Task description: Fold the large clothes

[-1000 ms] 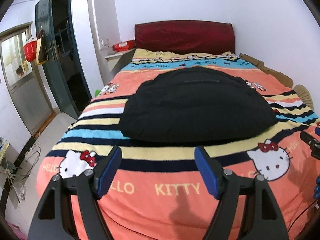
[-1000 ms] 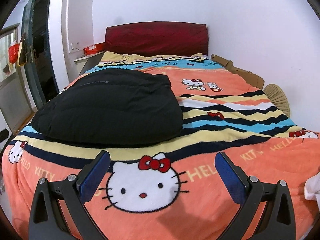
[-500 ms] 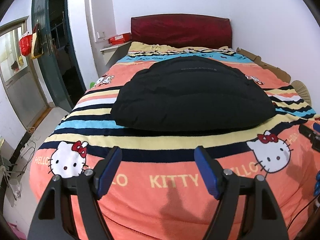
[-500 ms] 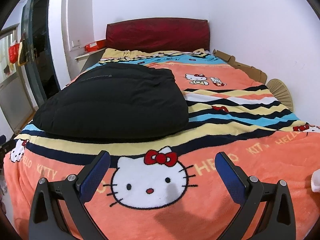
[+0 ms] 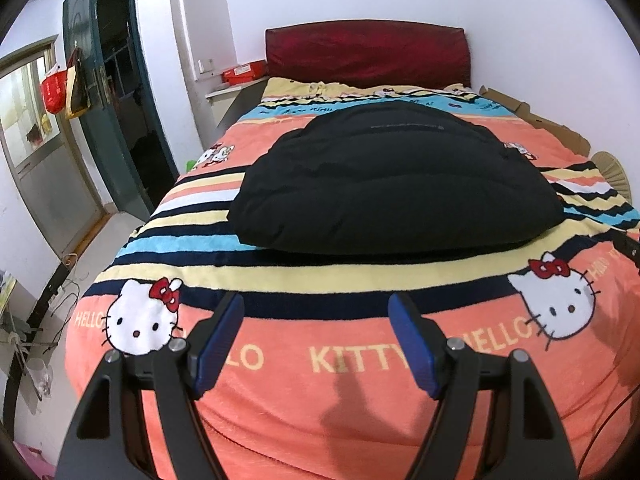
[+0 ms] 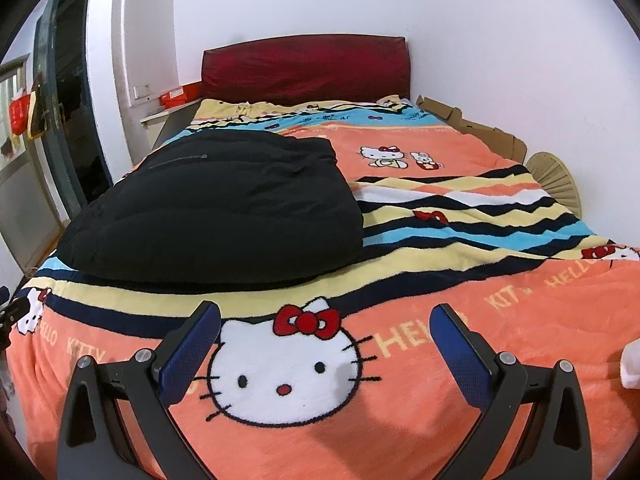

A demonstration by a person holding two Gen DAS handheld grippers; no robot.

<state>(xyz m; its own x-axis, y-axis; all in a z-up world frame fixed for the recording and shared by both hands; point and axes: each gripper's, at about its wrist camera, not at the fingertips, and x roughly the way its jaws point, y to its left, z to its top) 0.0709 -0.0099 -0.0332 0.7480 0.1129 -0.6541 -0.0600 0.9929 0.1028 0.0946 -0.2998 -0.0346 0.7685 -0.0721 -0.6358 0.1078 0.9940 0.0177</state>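
Both grippers, left [image 5: 316, 320] and right [image 6: 325, 328], hover level above blanket [image 5: 360, 392], jaws wide, empty.

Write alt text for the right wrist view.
A folded black puffy garment lies on a bed covered by an orange Hello Kitty blanket. The open right gripper hovers over the blanket's near edge, holding nothing; a dark red headboard stands behind.

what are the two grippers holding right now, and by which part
Nothing is held. The left gripper and the right gripper are both open with nothing between their fingers, short of the folded black garment on the bed.
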